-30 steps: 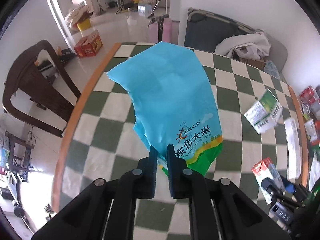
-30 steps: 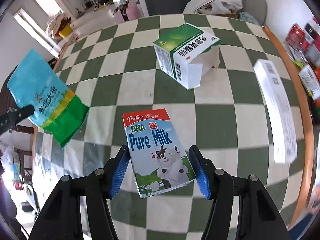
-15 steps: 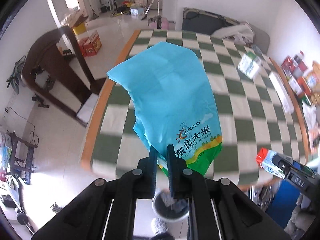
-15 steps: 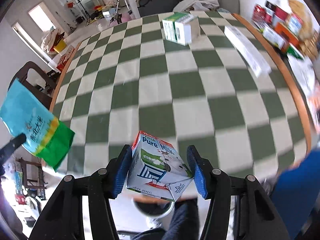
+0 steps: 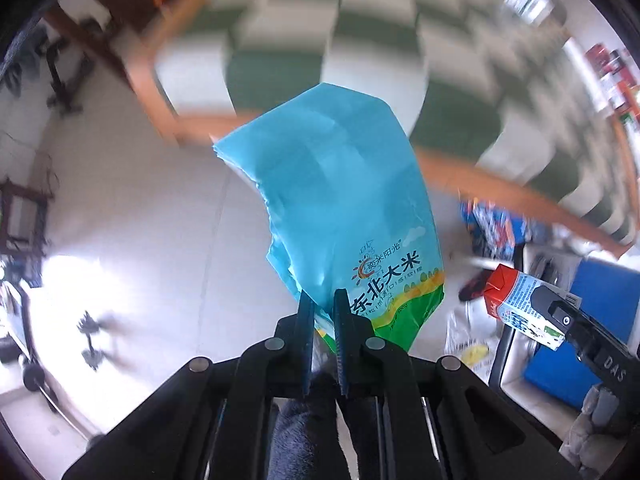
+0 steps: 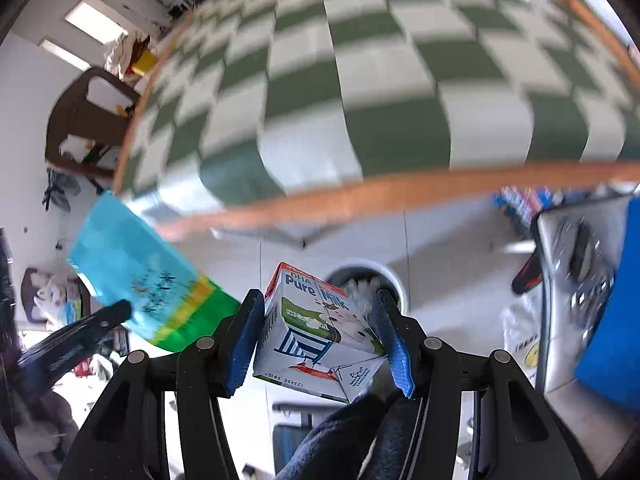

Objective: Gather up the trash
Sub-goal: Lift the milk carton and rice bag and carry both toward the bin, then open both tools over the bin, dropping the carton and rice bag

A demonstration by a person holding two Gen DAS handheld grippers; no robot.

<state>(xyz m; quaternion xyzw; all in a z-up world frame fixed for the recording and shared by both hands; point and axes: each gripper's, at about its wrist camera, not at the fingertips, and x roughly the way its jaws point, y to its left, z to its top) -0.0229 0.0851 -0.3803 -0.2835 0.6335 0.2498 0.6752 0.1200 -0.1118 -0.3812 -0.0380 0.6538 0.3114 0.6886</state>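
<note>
**Both grippers carry trash past the counter edge**

The left gripper (image 5: 323,312) has its 2 fingers clenched on the green bottom edge of a blue rice bag (image 5: 340,208), which stretches out ahead of the fingertips over the floor. The right gripper (image 6: 320,332) grasps a milk carton (image 6: 316,336) squeezed between its blue pads (image 6: 245,340). Just beyond those fingers sits a round bin (image 6: 390,276) on the floor. The checkered counter (image 6: 360,92) lies farther ahead, blurred.

A green-and-white checked table (image 6: 400,92) with an orange rim is filling the upper view. A dark wooden chair (image 6: 84,120) is standing beside its left edge.
</note>
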